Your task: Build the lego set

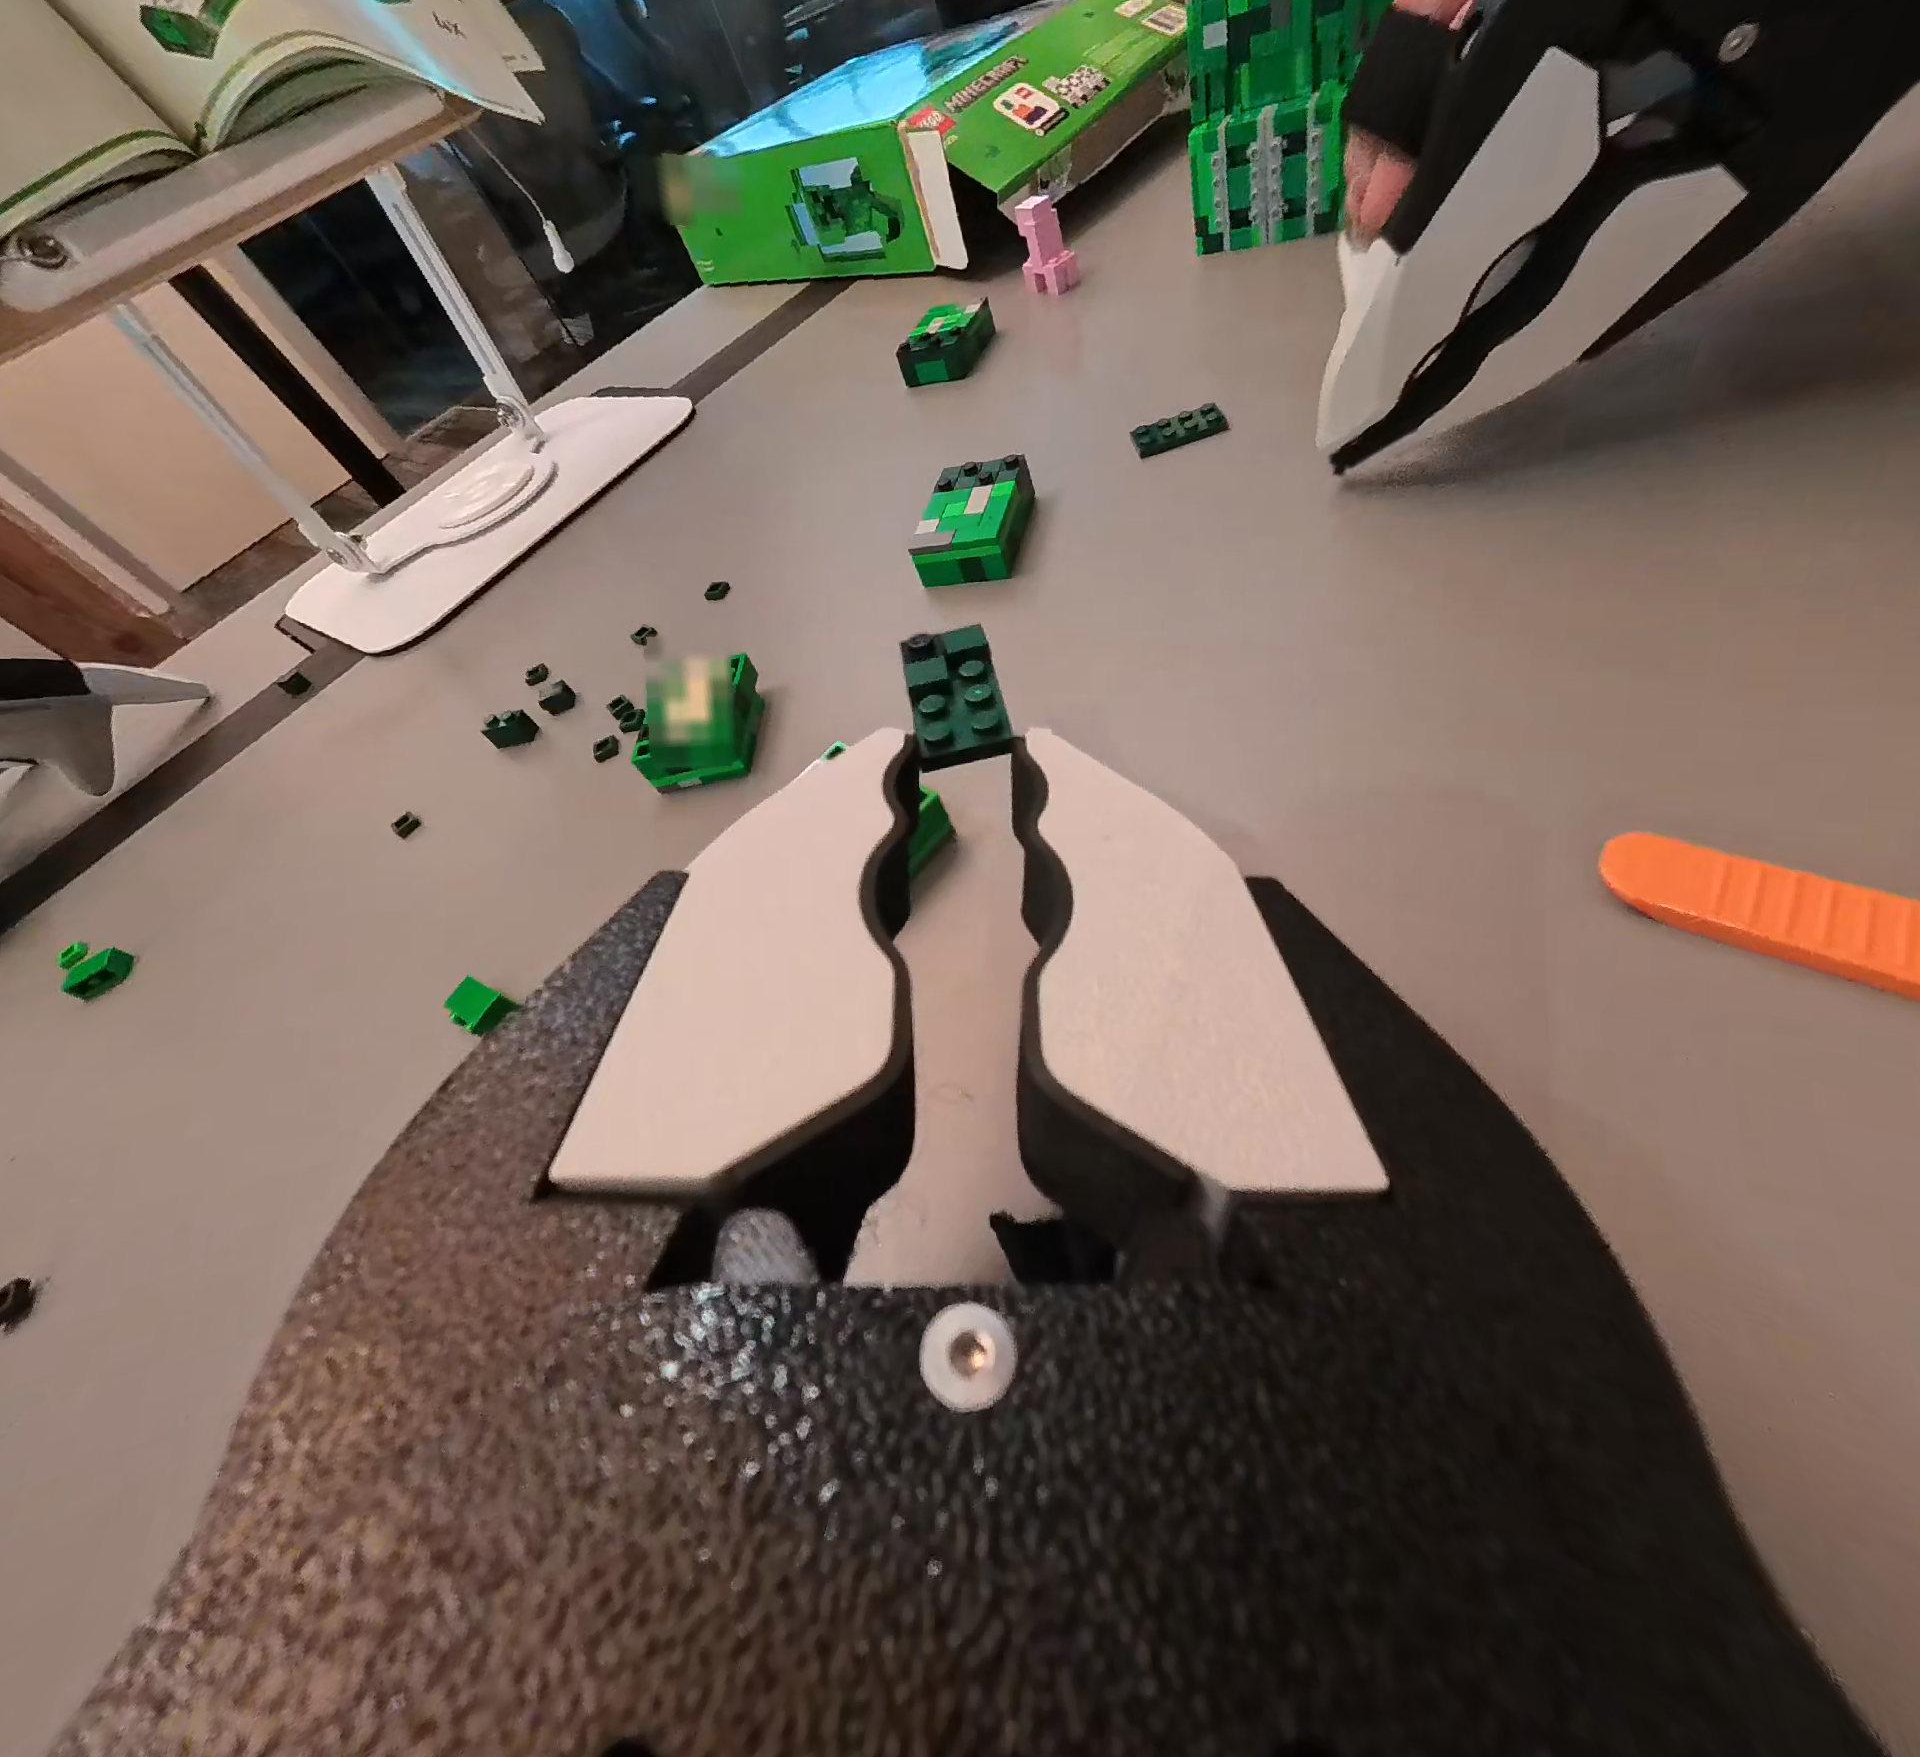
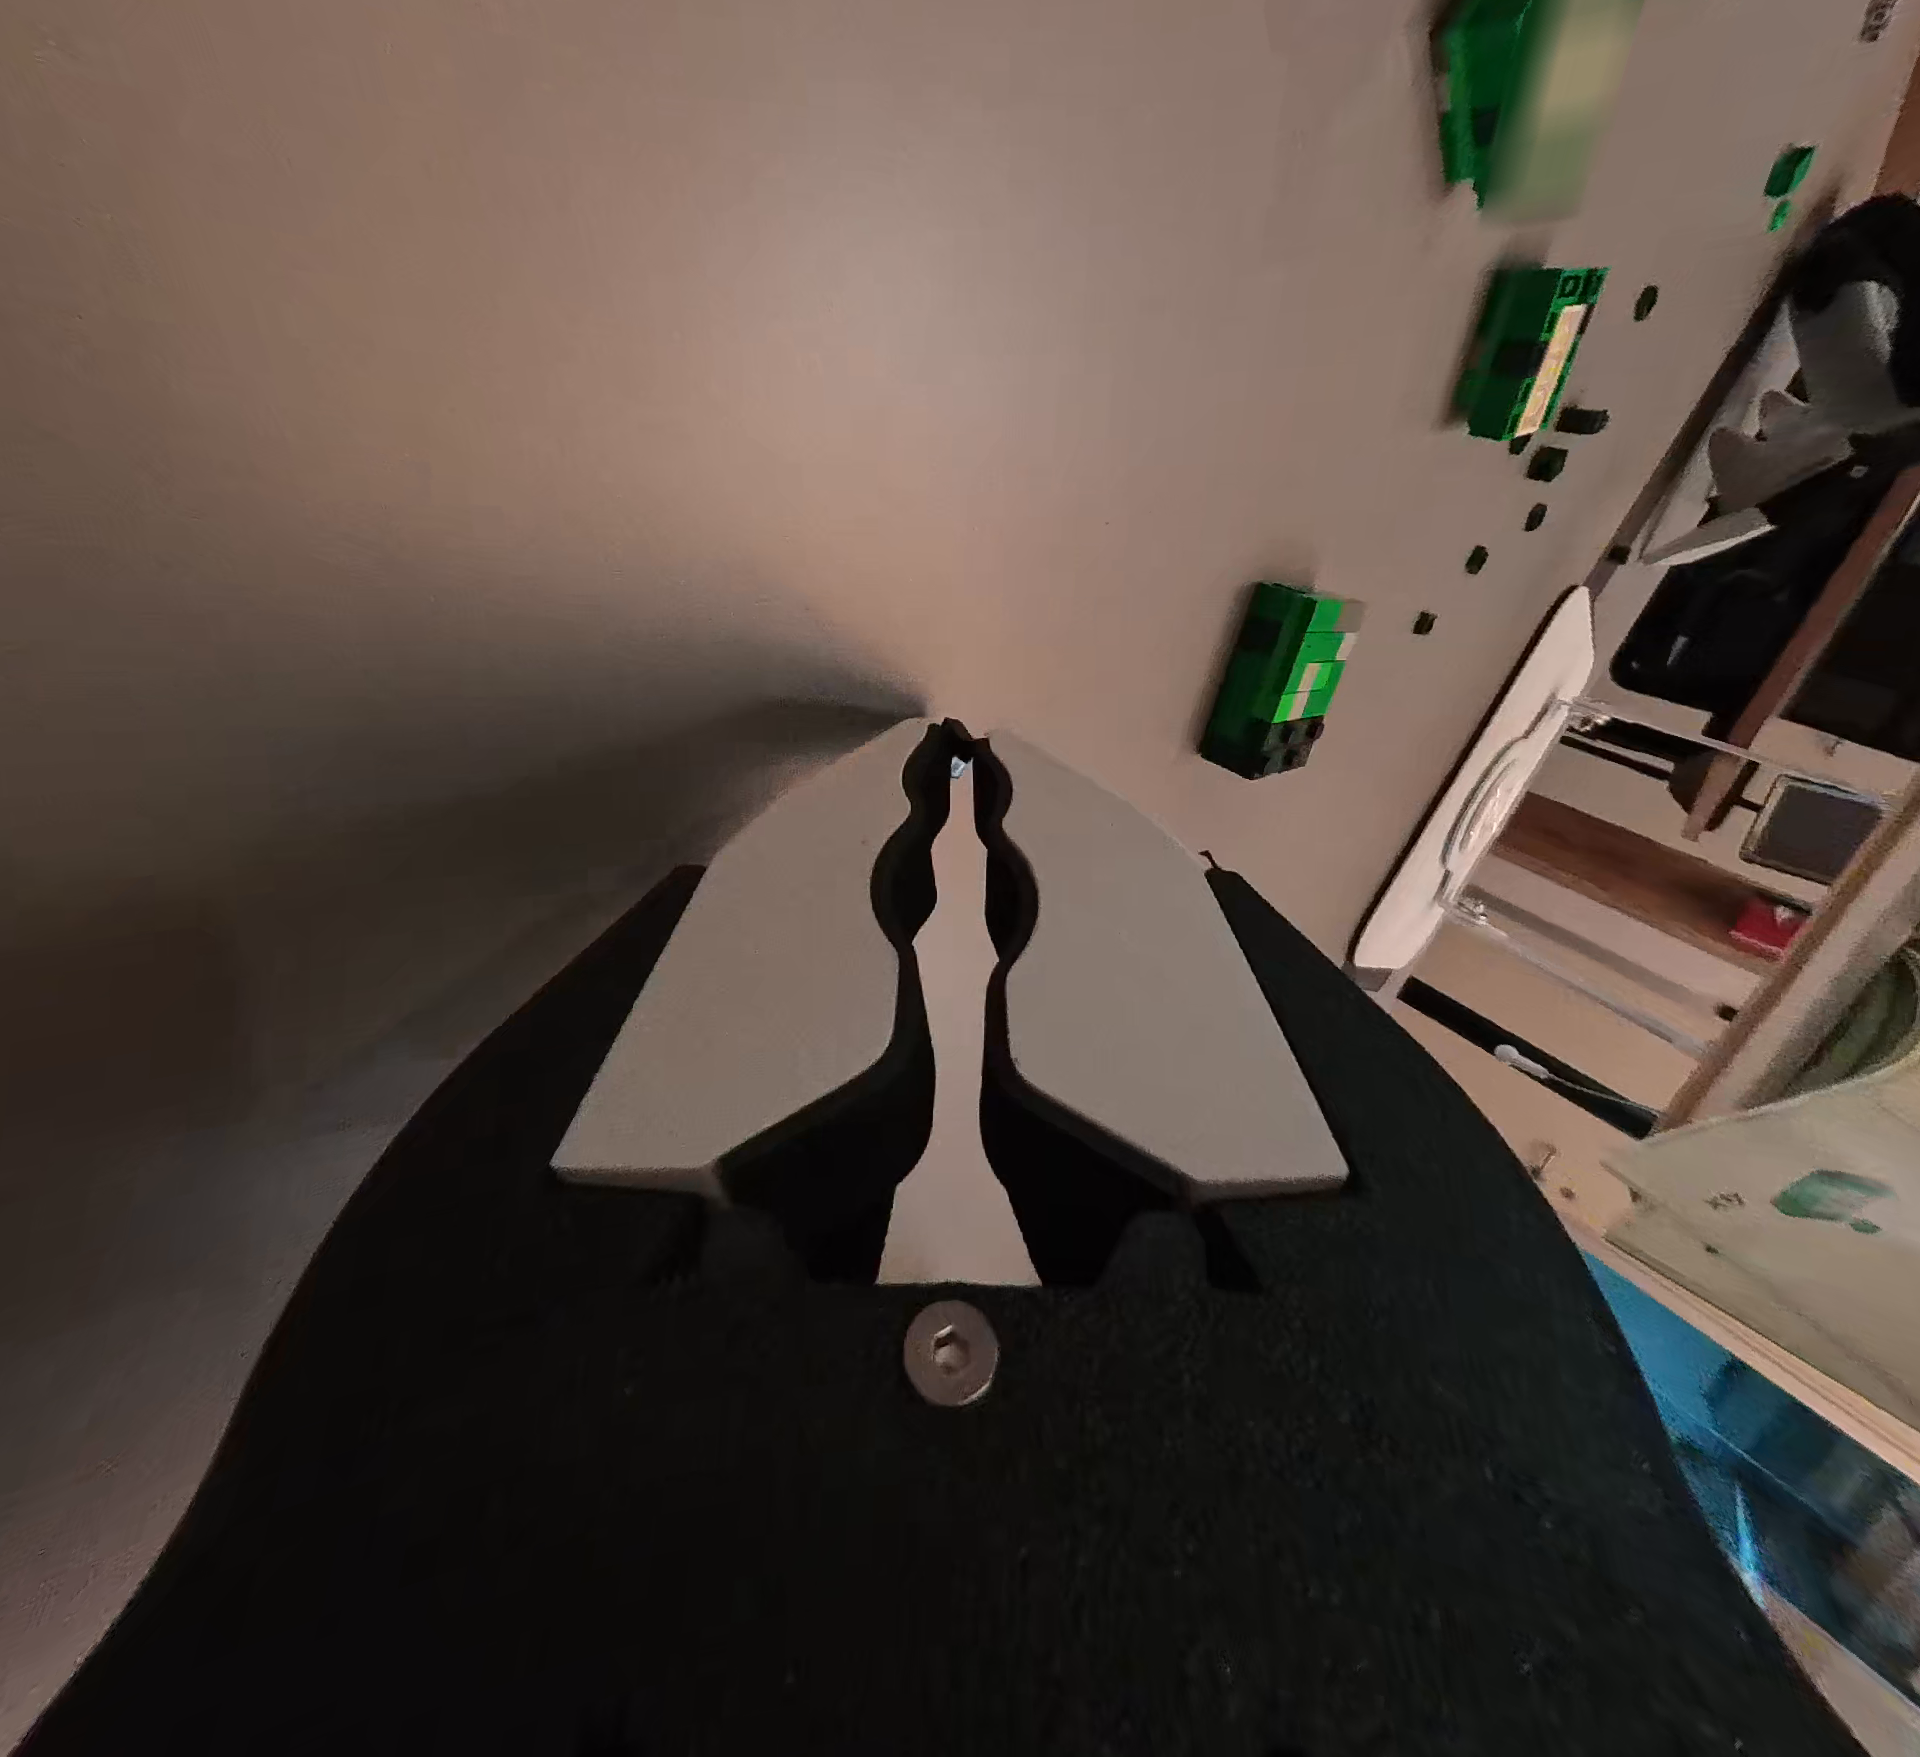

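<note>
Jaws: left gripper (image 1: pixel 964 751) clamps a dark green plate (image 1: pixel 958 691) above the table (image 1: pixel 1351 720); right gripper (image 2: pixel 961 751) pinches a tiny dark piece (image 2: pixel 954 762). Green sub-builds (image 1: pixel 972 526) lie beyond.

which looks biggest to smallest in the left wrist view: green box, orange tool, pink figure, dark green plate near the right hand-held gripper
As they appear in that view:
1. green box
2. orange tool
3. dark green plate and pink figure: about alike.
The orange tool is nearer the camera, so its true rank is unsure.
</note>
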### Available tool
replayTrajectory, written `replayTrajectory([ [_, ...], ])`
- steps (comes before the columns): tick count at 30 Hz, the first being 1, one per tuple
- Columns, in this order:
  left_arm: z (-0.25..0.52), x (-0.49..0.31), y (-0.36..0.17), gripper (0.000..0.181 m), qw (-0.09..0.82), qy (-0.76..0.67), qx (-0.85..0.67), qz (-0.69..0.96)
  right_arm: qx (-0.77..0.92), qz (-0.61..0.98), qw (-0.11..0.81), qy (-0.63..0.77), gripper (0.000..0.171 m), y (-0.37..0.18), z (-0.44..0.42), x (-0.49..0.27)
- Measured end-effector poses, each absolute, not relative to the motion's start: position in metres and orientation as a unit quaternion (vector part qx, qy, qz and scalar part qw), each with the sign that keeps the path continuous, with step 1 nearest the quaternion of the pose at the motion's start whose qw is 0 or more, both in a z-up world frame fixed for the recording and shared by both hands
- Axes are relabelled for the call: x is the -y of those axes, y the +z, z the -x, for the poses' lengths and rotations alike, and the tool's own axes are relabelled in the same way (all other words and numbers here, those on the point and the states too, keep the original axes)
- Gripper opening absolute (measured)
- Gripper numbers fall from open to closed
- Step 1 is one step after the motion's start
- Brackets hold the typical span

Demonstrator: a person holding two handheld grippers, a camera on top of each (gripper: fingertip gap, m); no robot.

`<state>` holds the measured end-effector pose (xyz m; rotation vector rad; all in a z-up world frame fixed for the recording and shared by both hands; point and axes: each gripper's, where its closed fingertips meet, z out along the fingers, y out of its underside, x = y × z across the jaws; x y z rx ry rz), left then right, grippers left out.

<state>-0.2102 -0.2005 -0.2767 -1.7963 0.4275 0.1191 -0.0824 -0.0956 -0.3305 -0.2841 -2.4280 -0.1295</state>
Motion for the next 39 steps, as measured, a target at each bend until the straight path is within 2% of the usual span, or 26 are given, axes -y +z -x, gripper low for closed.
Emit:
replayTrajectory([
  [10,0.209,0.199,-0.279,0.016,0.595,0.056,-0.187,0.780,0.942,0.142,0.304,0.015,0.011,-0.333,0.068,0.106],
  [15,0.209,0.199,-0.281,0.016,0.591,0.059,-0.191,0.782,0.923,0.256,0.245,0.149,0.015,-0.328,0.063,0.117],
  [18,0.209,0.199,-0.281,0.016,0.591,0.058,-0.191,0.781,0.897,0.302,0.239,0.214,0.016,-0.321,0.068,0.117],
  [22,0.209,0.199,-0.282,0.016,0.589,0.059,-0.193,0.783,0.903,0.311,0.220,0.196,0.020,-0.333,0.067,0.109],
  [31,0.210,0.200,-0.285,0.016,0.584,0.059,-0.197,0.785,0.899,0.316,0.184,0.241,0.012,-0.326,0.056,0.122],
  [39,0.210,0.200,-0.287,0.016,0.583,0.060,-0.200,0.785,0.876,0.360,0.155,0.280,0.013,-0.326,0.060,0.127],
])
